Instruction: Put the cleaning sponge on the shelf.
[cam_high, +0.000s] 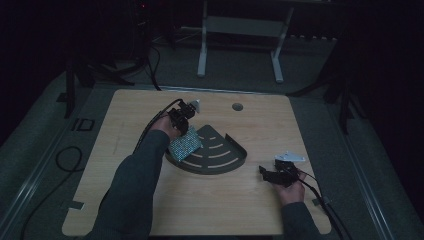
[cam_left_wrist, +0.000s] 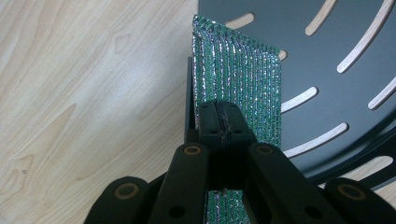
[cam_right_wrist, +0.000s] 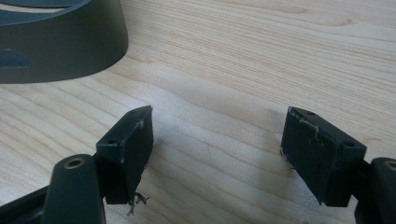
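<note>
1. The left tongs (cam_high: 181, 119) are clamped on one end of a green glittery sponge (cam_high: 184, 143), jaws pressed together with the pad squeezed between them. In the left gripper view the sponge (cam_left_wrist: 243, 79) rises edge-on straight ahead of the jaw tips.

2. Gripping it by a narrow end leaves most of the pad free beyond the tongs, probably so it can be laid down flat or let go without the jaws fouling anything.

3. The sponge hangs over the straight edge of the dark slotted corner tray (cam_high: 220, 157), partly above the tray's floor and partly above the bare surface (cam_high: 125, 125). In the left gripper view the tray (cam_left_wrist: 327, 46) lies just past and to the right of the jaws.

4. The right tongs (cam_high: 272, 175) rest low, jaws spread wide and holding nothing; wood grain shows between them in the right gripper view (cam_right_wrist: 217, 140).

5. They sit well apart from the left tongs, beside the tray's curved wall (cam_right_wrist: 60, 46), likely parked clear of the work yet near enough to steady the tray.
</note>
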